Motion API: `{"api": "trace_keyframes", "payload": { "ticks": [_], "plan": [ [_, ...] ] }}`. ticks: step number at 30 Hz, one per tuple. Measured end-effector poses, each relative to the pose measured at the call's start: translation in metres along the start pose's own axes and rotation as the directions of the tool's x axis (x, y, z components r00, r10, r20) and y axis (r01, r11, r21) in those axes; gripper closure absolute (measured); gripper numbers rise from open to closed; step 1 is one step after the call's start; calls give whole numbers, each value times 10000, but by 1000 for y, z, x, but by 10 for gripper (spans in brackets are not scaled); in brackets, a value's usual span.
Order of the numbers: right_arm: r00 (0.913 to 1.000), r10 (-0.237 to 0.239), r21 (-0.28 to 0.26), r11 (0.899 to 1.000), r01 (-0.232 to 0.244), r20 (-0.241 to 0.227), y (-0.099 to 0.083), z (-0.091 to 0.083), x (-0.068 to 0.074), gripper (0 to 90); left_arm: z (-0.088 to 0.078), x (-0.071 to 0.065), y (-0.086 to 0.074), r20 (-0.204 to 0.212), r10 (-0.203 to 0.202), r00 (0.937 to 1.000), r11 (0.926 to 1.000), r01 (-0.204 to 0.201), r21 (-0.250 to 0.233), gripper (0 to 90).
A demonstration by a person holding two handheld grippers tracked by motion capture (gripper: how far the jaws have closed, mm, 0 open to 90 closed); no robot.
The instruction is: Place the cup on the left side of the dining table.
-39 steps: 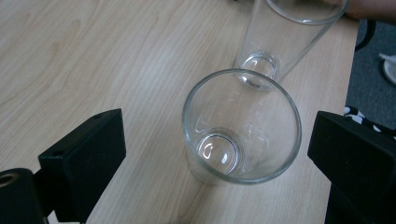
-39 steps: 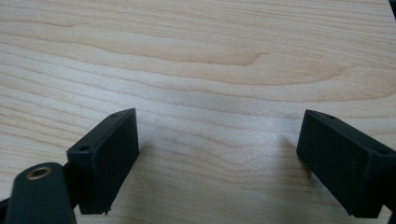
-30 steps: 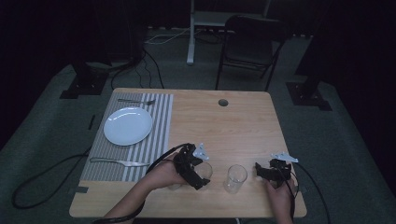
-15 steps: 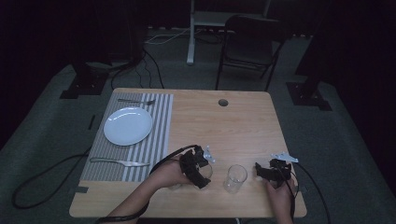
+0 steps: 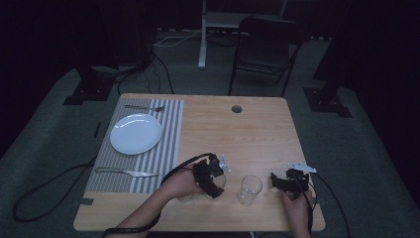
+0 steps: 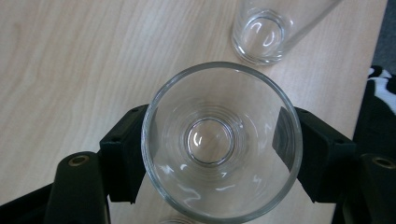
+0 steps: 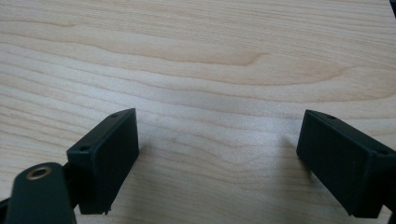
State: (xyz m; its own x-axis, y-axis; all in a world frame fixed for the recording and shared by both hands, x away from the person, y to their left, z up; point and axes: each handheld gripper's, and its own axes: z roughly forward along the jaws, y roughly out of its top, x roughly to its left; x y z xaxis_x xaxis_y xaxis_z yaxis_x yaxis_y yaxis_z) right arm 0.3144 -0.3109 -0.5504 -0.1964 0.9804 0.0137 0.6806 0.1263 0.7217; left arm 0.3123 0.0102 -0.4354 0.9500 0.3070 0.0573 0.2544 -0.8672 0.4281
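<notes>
My left gripper holds a clear drinking glass standing on the wooden table. Its jaws have just been closing, and both black pads now press on the glass's sides. In the high view this glass is near the table's front edge. A second clear glass stands empty just to its right, also seen in the left gripper view. My right gripper rests to the right of that second glass. Its jaws stand wide open over bare wood.
A striped placemat on the left half carries a white plate, a fork behind it and a knife in front. A round cable hole sits near the far edge. A dark chair stands beyond the table.
The left gripper's jaws have closed onto the near glass, which stood between them. The right gripper and the second glass have kept still.
</notes>
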Motion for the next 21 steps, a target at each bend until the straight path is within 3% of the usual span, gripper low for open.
{"api": "trace_keyframes", "payload": {
  "ticks": [6, 17, 21],
  "plan": [
    [10000, 2, -3, 10000, -2, 1, 0, 0, 0, 124, -5, 6, 1, 175, -293, 9994, 9988, 299, -396, 292],
    [10000, -12, 4, 10000, 12, 1, 0, 0, 0, 124, -18, 22, 7, -133, -512, 9986, 9963, 501, -695, 292],
    [10000, -16, 5, 10000, 16, 6, 0, 0, 0, 124, -26, 34, 6, -164, -919, 9956, 9928, 904, -788, 292]
  ]
}}
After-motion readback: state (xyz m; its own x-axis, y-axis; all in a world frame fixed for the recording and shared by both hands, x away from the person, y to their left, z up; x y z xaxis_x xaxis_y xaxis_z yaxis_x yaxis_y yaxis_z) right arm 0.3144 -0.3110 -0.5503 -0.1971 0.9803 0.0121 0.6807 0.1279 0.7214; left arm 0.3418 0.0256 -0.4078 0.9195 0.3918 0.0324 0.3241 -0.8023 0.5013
